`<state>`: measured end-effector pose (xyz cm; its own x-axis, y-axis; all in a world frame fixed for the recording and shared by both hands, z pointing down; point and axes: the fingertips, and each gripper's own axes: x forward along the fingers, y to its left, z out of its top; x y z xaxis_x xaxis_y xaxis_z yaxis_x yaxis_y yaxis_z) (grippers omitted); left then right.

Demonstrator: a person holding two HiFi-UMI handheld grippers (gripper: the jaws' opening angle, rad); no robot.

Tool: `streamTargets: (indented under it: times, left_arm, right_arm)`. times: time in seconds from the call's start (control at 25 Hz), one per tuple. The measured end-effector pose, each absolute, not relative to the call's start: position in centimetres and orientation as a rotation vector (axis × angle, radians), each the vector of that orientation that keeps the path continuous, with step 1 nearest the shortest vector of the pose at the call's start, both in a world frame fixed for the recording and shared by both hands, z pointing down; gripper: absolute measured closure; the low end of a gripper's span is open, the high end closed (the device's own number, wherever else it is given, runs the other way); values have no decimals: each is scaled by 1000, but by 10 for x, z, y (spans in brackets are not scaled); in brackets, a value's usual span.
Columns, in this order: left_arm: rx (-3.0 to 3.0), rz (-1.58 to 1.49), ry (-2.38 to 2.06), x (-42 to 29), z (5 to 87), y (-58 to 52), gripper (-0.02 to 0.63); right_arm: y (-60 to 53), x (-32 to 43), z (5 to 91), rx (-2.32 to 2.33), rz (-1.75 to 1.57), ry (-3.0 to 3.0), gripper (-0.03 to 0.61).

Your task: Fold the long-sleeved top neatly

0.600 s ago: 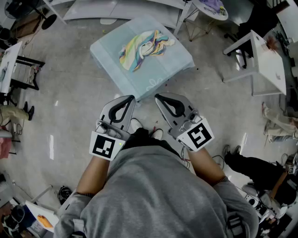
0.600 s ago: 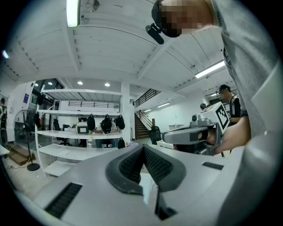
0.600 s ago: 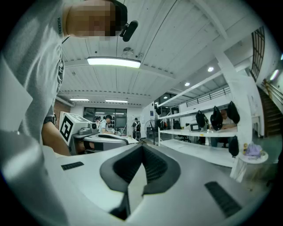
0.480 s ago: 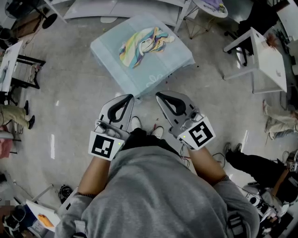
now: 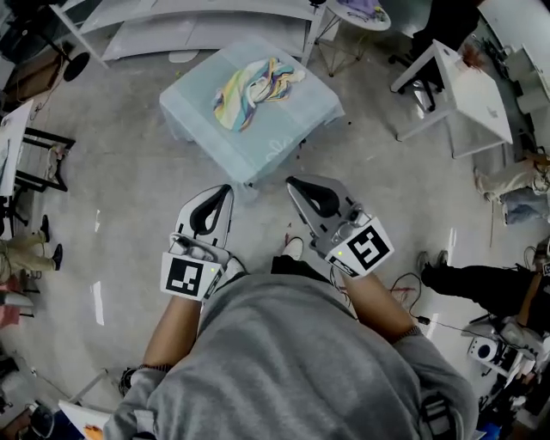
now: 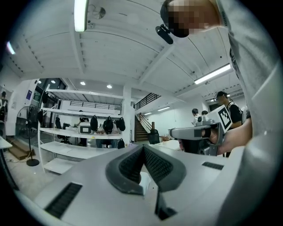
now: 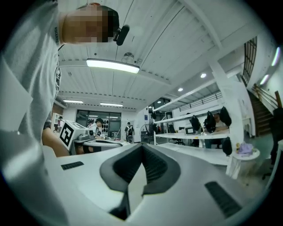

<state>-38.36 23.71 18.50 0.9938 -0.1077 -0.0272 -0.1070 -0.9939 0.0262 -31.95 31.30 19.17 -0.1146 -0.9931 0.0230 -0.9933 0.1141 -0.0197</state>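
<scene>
A crumpled long-sleeved top in swirled yellow, blue and white lies on a pale blue table ahead of me. My left gripper is held level at waist height, short of the table's near edge, its jaws shut with nothing between them. Beside it my right gripper is also level, shut and empty. Each gripper view looks across the room over closed jaws: the left gripper and the right gripper. The top is in neither gripper view.
White shelving runs behind the table. A small round table and a white desk stand at the right. People stand or sit at the right and left edges. Cables lie on the floor.
The head view has shifted: the table and top sit slightly higher and further left in it. The left gripper now points straighter ahead. Both grippers stay shut and empty.
</scene>
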Motion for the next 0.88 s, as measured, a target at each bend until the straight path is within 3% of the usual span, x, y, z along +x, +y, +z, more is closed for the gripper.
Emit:
streamTargets:
  times: [0.52, 0.64, 0.68, 0.76, 0.88]
  left_arm:
    - [3140, -62, -93, -411, 182, 222, 595]
    - [3140, -53, -86, -413, 185, 221, 594]
    - [3139, -46, -72, -412, 186, 221, 571]
    - [3126, -27, -22, -410, 189, 225, 441]
    - [3113, -13, 26, -409, 192, 230, 345]
  right_arm:
    - [308, -343, 193, 2141, 8, -2259, 569]
    - [306, -341, 197, 2150, 27, -2230, 510]
    - [306, -340, 199, 2152, 36, -2224, 470]
    - [306, -338, 201, 2151, 54, -2221, 420]
    - [307, -336, 203, 2145, 69, -2241, 295]
